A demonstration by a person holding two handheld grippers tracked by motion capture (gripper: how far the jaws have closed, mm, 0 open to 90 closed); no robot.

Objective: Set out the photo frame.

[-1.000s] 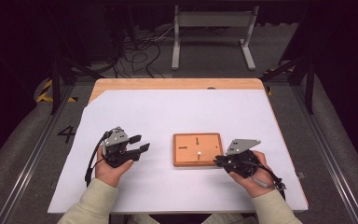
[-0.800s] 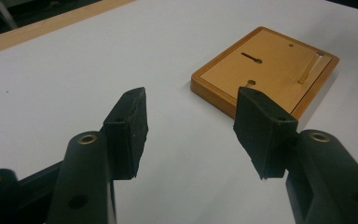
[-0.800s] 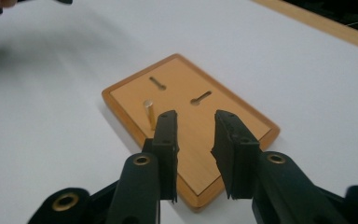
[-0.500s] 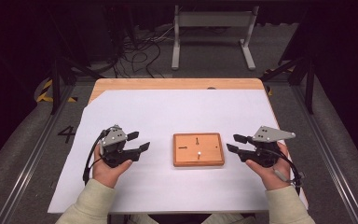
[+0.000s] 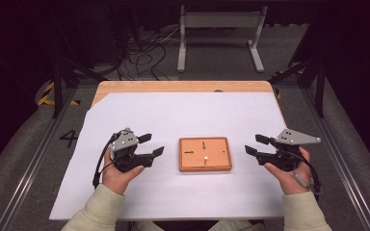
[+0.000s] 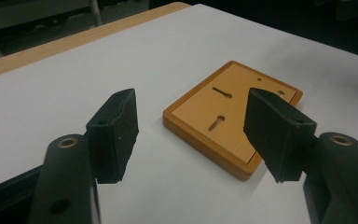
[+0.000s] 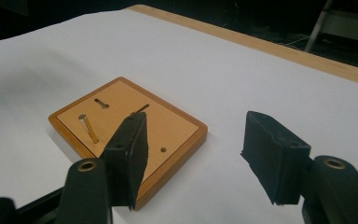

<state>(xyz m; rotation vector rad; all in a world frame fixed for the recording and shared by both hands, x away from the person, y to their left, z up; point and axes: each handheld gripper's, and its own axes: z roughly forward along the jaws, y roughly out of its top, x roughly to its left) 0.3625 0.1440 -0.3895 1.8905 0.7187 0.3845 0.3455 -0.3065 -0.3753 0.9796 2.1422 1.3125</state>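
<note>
A small wooden board point(image 5: 217, 161) with two keyhole slots lies flat at the middle of the white sheet. One brass peg point(image 7: 88, 129) stands upright in it; its pale top point(image 5: 205, 157) shows from above. My left gripper point(image 5: 155, 144) rests to the left of the board point(image 6: 223, 116) and points at it. Its jaws have just been opening, with nothing between them point(image 6: 191, 121). My right gripper point(image 5: 252, 144) is a short gap to the right of the board point(image 7: 168, 126), apart from it. Its jaws have also just been opening and are empty point(image 7: 196, 135).
The white sheet point(image 5: 183, 115) covers most of a wooden table point(image 5: 183, 86), whose bare far edge shows. Beyond the table the floor holds cables point(image 5: 144, 48) and a metal stand point(image 5: 219, 29). Dark rails run along both sides.
My right gripper has drawn back to the right, away from the board's right edge, and its jaws have spread wide. The left gripper stayed in place with its jaws a little wider.
</note>
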